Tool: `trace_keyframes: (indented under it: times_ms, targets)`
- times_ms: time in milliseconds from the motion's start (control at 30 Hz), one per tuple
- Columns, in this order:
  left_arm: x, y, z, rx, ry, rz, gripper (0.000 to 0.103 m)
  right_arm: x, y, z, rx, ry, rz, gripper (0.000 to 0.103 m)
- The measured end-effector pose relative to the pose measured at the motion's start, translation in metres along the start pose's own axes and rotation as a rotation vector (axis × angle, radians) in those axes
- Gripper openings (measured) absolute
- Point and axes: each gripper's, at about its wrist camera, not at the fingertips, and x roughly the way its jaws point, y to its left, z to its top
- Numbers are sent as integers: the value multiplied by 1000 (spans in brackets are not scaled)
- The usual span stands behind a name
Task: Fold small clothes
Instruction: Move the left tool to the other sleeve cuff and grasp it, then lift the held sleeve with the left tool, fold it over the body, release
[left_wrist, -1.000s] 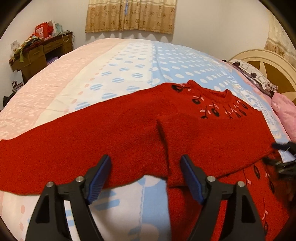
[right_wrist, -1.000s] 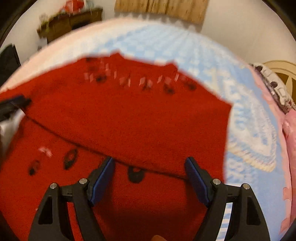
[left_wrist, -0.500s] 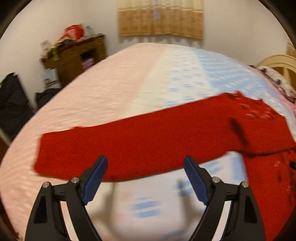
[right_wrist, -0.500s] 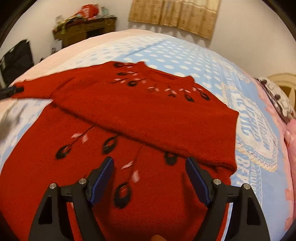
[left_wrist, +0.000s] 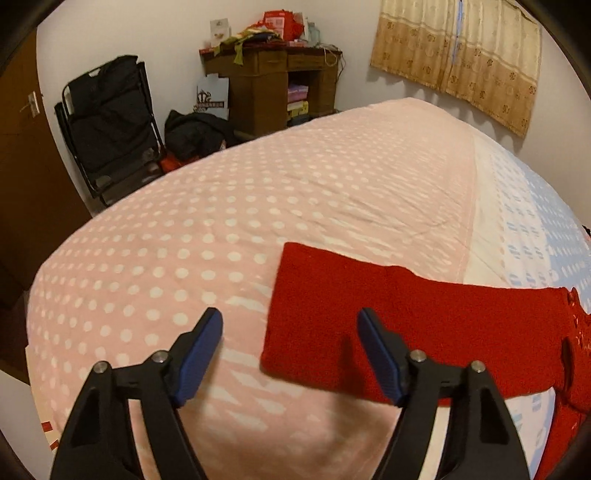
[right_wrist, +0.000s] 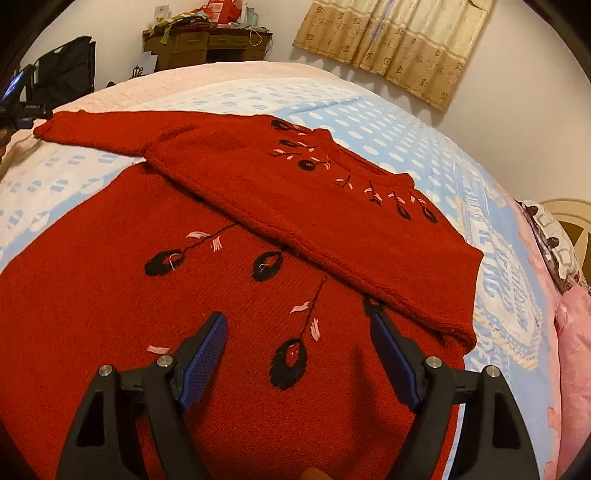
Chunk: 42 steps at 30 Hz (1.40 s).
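Your left gripper (left_wrist: 290, 326) is spread wide and holds nothing, hovering with the cuff end of the outstretched sleeve (left_wrist: 369, 328) just ahead of and beneath its right finger. Bring the jaws squarely over that cuff edge and take both knit layers before you lift, or the loose weave will likely slip. Your right gripper (right_wrist: 299, 330) is likewise spread and empty, poised above the body of the red sweater (right_wrist: 184, 295); beyond its tips the other sleeve already lies folded across the chest. Carry the cuff across toward that folded sleeve, keeping it low over the bedspread (left_wrist: 258, 192) so the body does not drag.
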Motion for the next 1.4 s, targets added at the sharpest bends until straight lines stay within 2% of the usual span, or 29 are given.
trace_keyframes:
  times_ms: [133, 267, 433, 567, 633, 733, 767, 833, 900, 967, 1133, 1400]
  targets:
    - [17, -3, 3, -14, 45, -42, 63, 1, 2, -1, -5, 0, -7, 80]
    - [25, -16, 4, 11, 46, -11, 63, 2, 2, -2, -2, 1, -4, 80]
    - [16, -6, 8, -13, 36, -9, 63, 2, 2, -3, 3, -1, -2, 80]
    - [14, 3, 7, -22, 22, 36, 65, 3, 3, -3, 4, 1, -1, 80]
    - [16, 8, 6, -32, 20, 26, 65, 3, 2, -3, 4, 1, -1, 80]
    - [18, 5, 4, -10, 24, 32, 63, 4, 3, -3, 3, 3, -2, 80]
    - [18, 4, 4, -4, 27, 15, 61, 4, 3, -3, 3, 3, -2, 80]
    - [17, 1, 3, 3, 35, -8, 48, 4, 3, -3, 3, 3, -3, 80]
    - [17, -1, 3, 8, 44, -33, 24, 4, 3, -3, 2, 2, -3, 80]
    - [15, -3, 3, 1, 56, -81, 16, 4, 3, -4, 2, 3, -3, 80]
    - [-1, -9, 5, -34, 53, -174, 13, 4, 4, -3, 2, 3, -4, 80]
    - [-43, -51, 15, -16, 6, -337, 13, 3, 2, -4, 4, -5, -8, 80]
